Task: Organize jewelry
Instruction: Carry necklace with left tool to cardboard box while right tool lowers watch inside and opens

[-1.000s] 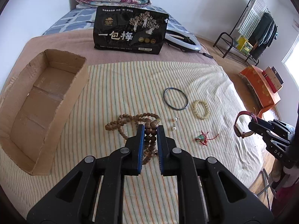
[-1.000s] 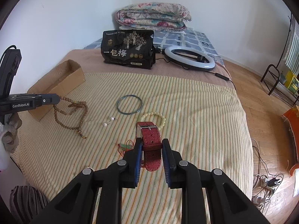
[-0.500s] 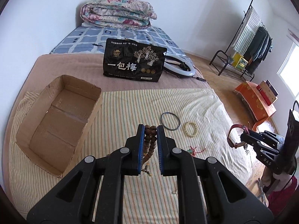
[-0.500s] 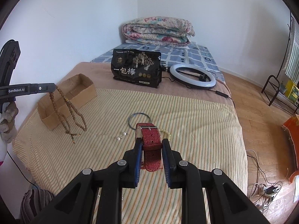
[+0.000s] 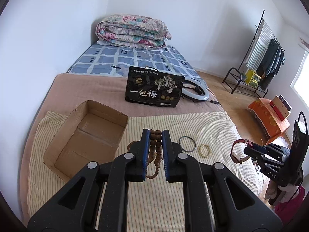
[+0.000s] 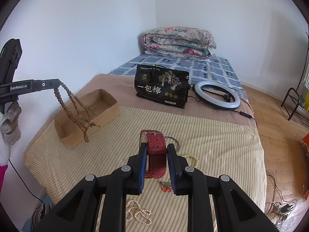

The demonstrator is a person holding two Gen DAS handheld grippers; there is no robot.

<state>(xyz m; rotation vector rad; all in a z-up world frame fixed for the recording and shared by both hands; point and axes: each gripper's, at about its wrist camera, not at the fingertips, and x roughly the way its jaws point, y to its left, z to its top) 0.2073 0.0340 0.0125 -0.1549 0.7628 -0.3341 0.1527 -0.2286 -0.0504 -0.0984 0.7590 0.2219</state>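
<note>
My left gripper (image 5: 155,135) is shut on a brown wooden bead necklace (image 5: 155,150), held high above the striped cloth; the strands hang down in the right wrist view (image 6: 77,108) near the open cardboard box (image 6: 108,104), which shows empty in the left wrist view (image 5: 63,145). My right gripper (image 6: 156,150) is shut on a red watch strap (image 6: 156,154), also lifted; it shows in the left wrist view (image 5: 234,150). On the cloth lie a dark bangle (image 5: 187,144), a cream bead bracelet (image 5: 204,150), a red-green charm (image 6: 165,186) and a pearl string (image 6: 138,215).
A black snack bag (image 5: 154,89) stands behind the striped cloth, a ring light (image 6: 217,95) beside it. A folded quilt (image 5: 133,31) lies at the bed's head. A clothes rack (image 5: 258,58) and orange box (image 5: 270,116) stand on the floor to the right.
Both grippers rose well above the bed. The bead necklace left the cloth and now hangs from my left gripper, closer to the box. The watch strap stays gripped.
</note>
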